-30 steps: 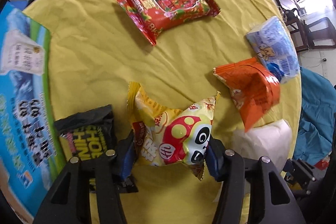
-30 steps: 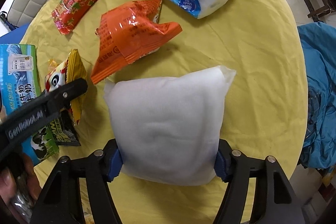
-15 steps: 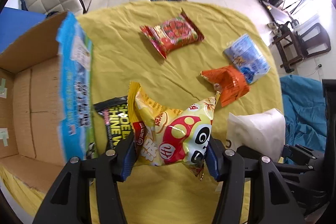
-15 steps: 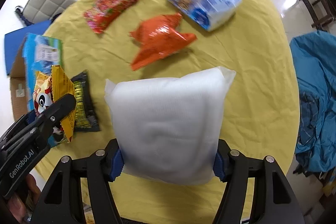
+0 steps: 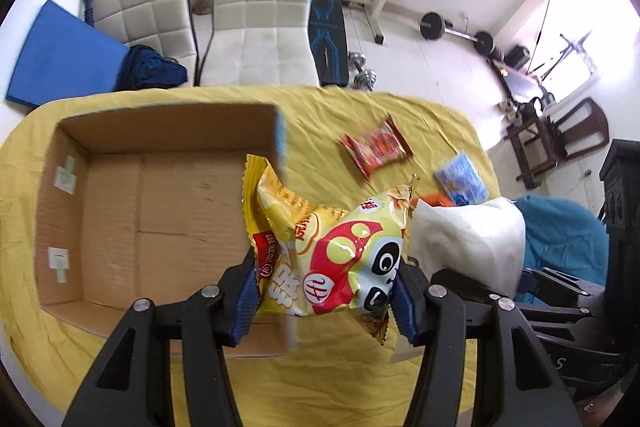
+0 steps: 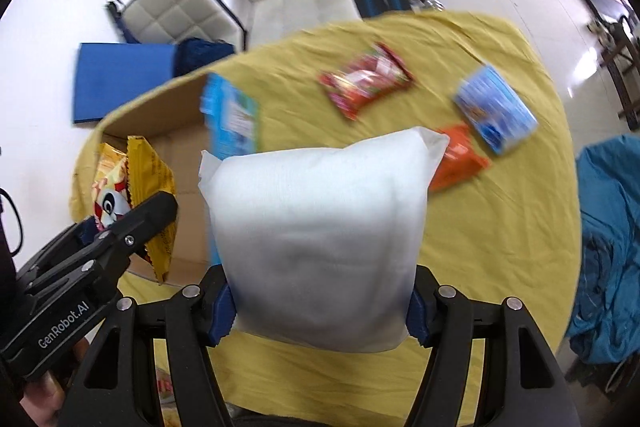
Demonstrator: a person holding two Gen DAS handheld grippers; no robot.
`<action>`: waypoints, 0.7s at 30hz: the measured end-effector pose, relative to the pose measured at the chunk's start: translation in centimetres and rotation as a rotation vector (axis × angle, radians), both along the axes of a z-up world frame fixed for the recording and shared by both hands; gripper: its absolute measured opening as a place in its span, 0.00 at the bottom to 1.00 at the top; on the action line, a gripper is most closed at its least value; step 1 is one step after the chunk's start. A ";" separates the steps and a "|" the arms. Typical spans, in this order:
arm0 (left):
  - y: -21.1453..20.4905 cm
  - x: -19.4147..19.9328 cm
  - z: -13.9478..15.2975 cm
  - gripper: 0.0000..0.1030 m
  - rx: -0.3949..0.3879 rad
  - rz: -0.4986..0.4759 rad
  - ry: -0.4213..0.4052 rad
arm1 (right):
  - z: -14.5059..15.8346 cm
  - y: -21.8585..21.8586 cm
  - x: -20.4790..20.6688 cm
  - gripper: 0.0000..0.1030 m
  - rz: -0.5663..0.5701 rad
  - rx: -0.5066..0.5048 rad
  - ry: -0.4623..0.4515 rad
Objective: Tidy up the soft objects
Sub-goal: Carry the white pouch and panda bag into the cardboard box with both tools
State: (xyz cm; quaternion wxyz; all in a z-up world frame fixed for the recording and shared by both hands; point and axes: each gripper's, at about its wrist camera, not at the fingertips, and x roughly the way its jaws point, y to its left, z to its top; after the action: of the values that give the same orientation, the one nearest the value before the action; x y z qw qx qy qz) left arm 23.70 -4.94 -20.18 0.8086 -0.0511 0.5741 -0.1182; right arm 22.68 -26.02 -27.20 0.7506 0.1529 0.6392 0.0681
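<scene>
Both held items have risen off the table since a second ago, and the cardboard box, then only a printed flap at the edge, now fills the left view's 9 o'clock side. Yellow panda snack bag hangs over the box's right wall, clamped at its lower end between the left gripper pads, jaws pressed in on both sides. White pillow pack is pinched the same way by the right gripper, held above the yellow tablecloth, just right of the box.

Open floor shows inside the box, its top clear. At 1 o'clock in the right view lie the red snack bag, blue tissue pack and orange bag, all motion-blurred; the pillow covers part of the orange bag. White chairs stand beyond the table's 12 o'clock edge.
</scene>
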 end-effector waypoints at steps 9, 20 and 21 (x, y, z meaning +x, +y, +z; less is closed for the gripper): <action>11.3 4.8 -0.3 0.52 0.020 0.041 0.049 | 2.4 12.8 4.5 0.67 0.084 0.045 -0.047; 19.6 11.6 -10.2 0.52 -0.013 0.074 0.234 | -6.6 23.2 11.8 0.67 0.121 -0.002 0.076; 19.9 12.2 -11.7 0.52 -0.015 0.074 0.261 | -8.0 23.7 12.3 0.67 0.117 -0.012 0.097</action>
State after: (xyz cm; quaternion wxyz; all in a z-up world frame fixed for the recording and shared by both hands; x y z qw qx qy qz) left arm 35.90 14.98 -31.91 0.7306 -0.0932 0.6710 -0.0847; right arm 34.96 -2.35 -35.20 0.7144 0.1138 0.6831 0.1005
